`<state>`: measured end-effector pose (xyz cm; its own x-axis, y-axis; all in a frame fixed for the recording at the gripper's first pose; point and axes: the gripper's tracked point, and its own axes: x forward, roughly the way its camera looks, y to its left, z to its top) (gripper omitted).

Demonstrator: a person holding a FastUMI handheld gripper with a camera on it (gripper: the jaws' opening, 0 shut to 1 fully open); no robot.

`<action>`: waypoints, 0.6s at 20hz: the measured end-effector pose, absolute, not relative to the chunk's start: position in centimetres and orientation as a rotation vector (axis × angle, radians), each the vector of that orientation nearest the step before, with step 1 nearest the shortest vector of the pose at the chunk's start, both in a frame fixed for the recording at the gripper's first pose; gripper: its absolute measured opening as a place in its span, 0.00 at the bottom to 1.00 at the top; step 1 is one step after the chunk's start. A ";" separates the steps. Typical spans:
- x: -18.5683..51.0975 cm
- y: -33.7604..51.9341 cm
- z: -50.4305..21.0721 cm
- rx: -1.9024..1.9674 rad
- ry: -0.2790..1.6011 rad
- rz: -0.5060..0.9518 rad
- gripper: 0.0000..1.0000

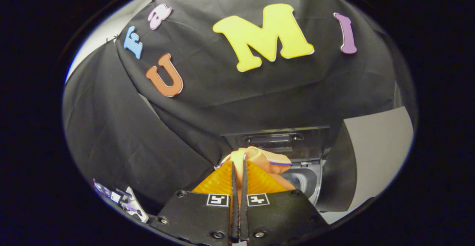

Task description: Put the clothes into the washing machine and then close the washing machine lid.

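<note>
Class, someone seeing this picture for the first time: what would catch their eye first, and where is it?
First, the peach-coloured garment, pinched between the gripper fingers, which are shut on it. Just beyond it stands the washing machine, its lid raised upright and the drum opening showing below, against the black cloth wall.
</note>
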<state>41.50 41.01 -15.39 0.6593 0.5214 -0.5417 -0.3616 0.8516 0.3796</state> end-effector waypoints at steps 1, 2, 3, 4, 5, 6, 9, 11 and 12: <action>42.1 41.2 -16.4 0.250 0.702 0.496 0.05; 42.5 41.4 -17.3 0.250 0.718 0.490 0.05; 43.1 41.6 -18.4 0.248 0.736 0.482 0.05; 43.6 41.6 -19.4 0.244 0.750 0.471 0.05; 44.1 41.6 -20.5 0.239 0.765 0.459 0.05; 44.7 41.7 -21.4 0.238 0.779 0.449 0.05; 46.3 41.9 -24.7 0.228 0.827 0.416 0.05; 47.0 42.0 -26.9 0.214 0.861 0.400 0.05; 47.3 42.1 -28.1 0.205 0.878 0.393 0.05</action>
